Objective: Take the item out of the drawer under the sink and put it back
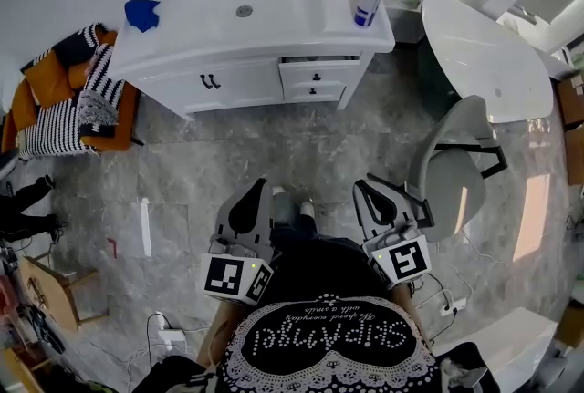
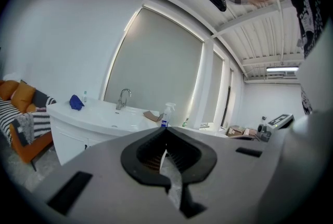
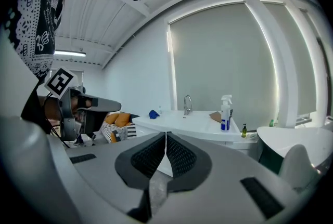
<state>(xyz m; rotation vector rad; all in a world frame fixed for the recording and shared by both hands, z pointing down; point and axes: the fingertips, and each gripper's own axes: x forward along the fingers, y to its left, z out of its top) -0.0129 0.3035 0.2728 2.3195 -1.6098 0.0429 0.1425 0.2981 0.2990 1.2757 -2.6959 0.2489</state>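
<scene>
Standing on the marble floor well apart from the white vanity (image 1: 228,83), we hold both claws out toward it, with the task not yet begun. The item we are to take out shows in no view. We judge that it lies behind one of the two small drawer fronts at the cabinet's right end, the upper drawer (image 1: 315,72) or the lower drawer (image 1: 313,93), both closed. We cannot tell which.

The risks start there. Opening the wrong drawer would waste the approach. The black knobs are small, so a claw closing off-centre could slip off one and knock the front. A spray bottle (image 1: 367,1) stands at the counter's edge, directly above the drawers. A claw raised too high, or a jolt to the cabinet, could tip it off. On our right, what looks like a toilet (image 1: 456,172) sits near the right gripper (image 1: 362,191) and could catch a careless swing.

The left gripper (image 1: 258,191) has its jaws pressed together with nothing between them. The right gripper is the same, shut tip to tip and empty. Both must spread before they can take a knob.
</scene>
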